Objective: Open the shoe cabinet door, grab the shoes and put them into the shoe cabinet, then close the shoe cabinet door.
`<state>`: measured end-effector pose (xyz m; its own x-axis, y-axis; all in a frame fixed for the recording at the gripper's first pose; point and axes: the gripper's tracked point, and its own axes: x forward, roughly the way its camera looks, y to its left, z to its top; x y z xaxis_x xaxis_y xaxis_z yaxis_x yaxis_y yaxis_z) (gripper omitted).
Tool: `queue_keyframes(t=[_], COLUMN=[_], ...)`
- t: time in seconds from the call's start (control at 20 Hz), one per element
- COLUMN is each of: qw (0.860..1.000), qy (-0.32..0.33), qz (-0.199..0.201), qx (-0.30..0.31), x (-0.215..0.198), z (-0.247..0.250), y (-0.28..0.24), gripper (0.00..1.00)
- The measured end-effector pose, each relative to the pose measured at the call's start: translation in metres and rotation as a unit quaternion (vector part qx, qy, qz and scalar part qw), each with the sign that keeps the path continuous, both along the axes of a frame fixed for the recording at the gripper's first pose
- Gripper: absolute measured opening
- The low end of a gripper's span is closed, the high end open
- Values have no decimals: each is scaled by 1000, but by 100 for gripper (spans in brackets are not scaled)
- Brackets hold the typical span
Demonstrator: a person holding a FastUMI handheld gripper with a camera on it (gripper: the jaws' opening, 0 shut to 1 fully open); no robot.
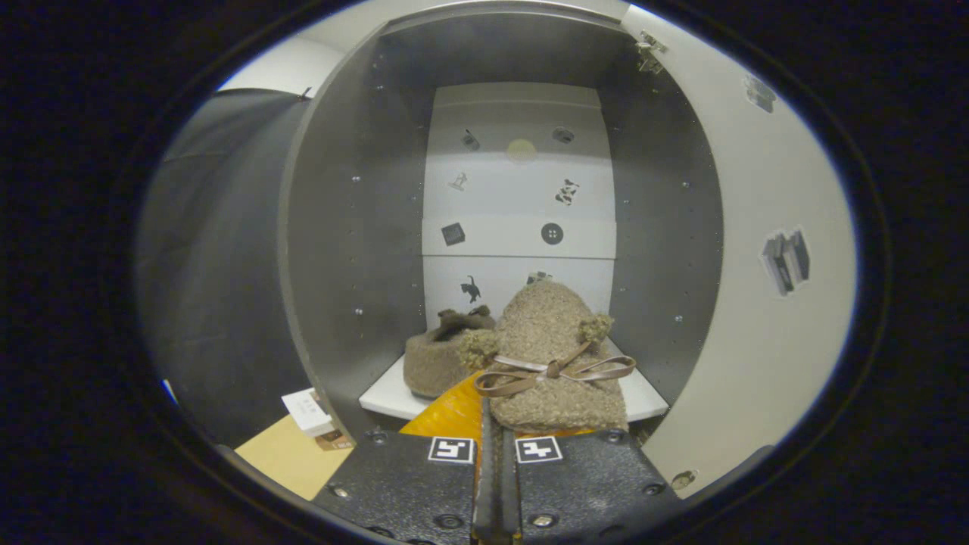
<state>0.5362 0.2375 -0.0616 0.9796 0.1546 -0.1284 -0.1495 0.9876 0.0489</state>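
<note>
The shoe cabinet (363,227) stands open just ahead, its white door (757,303) swung out to the right. A fuzzy brown slipper (443,359) lies on the white bottom shelf (386,397), to the left. The second slipper (549,325), with a ribbon bow across its top, is tilted toe-up right over my fingers at the shelf's front edge. My gripper (484,397) is shut on this slipper's near edge, with the jaws almost touching. One of the fingers (450,412) shows beside the slipper; the other is hidden under it.
The cabinet's white back panel (518,197) carries several small stickers. A dark wall (219,265) stands left of the cabinet. A small white box (306,409) lies on the tan floor (291,454) by the cabinet's lower left corner.
</note>
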Motion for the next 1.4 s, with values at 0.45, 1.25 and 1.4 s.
queue_keyframes(t=[0.45,1.25,1.4], qw=[1000,978,971], qy=[4,203,233], qz=[-17,-33,-34], qx=[-4,23,33], x=[98,158,159], z=[8,-51,-56], y=[4,0,2], gripper=[7,8,9])
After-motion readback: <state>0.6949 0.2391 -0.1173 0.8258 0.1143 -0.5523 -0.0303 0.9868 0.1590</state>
